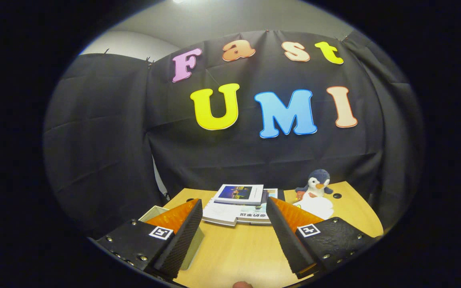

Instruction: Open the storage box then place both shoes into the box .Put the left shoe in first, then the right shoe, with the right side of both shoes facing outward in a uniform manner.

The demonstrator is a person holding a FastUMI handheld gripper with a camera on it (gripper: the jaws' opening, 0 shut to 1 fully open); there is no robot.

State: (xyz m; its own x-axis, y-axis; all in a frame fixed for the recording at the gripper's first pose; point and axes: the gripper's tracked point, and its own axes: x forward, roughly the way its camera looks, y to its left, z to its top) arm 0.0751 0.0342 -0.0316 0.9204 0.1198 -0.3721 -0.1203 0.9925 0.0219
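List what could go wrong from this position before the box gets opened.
1. The tool is open and holds nothing; the box sits partly hidden behind its left finger, so a blind approach may knock it.
2. The stacked books lie just beyond the fingers and could be pushed.
3. The toy penguin at the table's far edge might tip if bumped.

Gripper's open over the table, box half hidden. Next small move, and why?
Probably swing toward the pale rectangular storage box behind one finger and tilt down. The gripper is open and empty, aimed at the stacked books on the wooden table, beside the plush penguin.
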